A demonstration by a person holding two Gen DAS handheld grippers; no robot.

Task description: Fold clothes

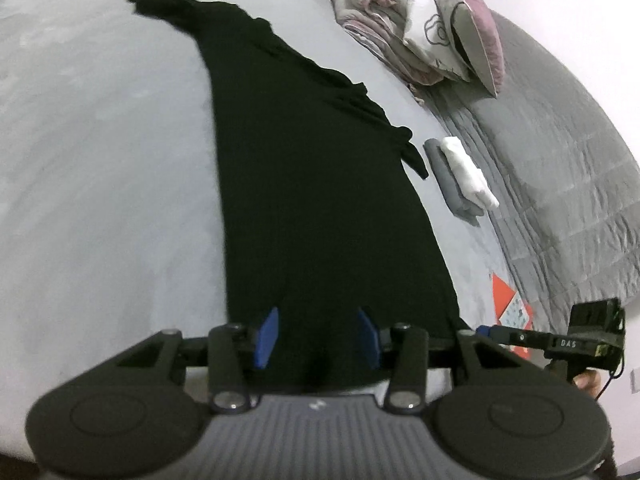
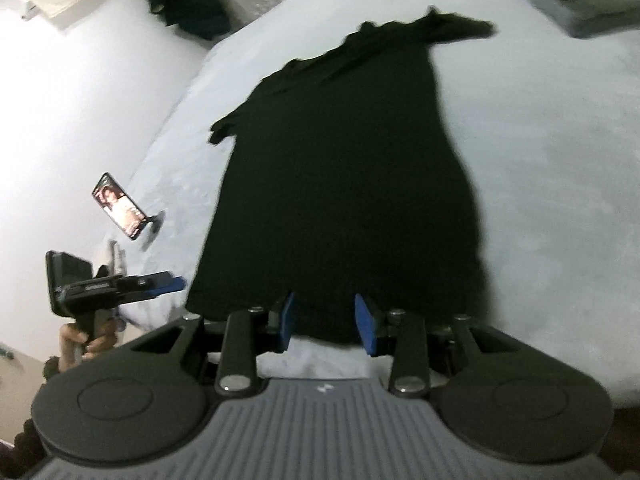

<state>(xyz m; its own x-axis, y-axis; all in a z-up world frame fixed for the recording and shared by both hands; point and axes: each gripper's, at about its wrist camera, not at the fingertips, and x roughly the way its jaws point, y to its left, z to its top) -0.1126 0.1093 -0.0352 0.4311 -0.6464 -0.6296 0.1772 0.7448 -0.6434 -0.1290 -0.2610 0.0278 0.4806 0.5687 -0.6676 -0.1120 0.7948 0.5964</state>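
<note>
A black T-shirt (image 1: 312,168) lies flat on the pale bed sheet (image 1: 100,160), its collar and both short sleeves at the far end. My left gripper (image 1: 318,320) hovers over the near hem, open, its blue pads (image 1: 266,338) apart and not pressing the cloth. In the right wrist view the same T-shirt (image 2: 344,184) stretches away from my right gripper (image 2: 325,308), which is also open above the hem. The right gripper's tip (image 1: 490,330) shows at the hem's right corner, and the left gripper (image 2: 172,283) shows at its left corner, held by a hand (image 2: 80,344).
A folded grey and white stack (image 1: 460,176) sits to the right of the shirt. Pillows and bundled bedding (image 1: 420,28) lie at the bed's far end on a grey quilt (image 1: 560,160). A phone on a stand (image 2: 118,206) stands left of the shirt; dark clothes (image 2: 188,0) lie beyond.
</note>
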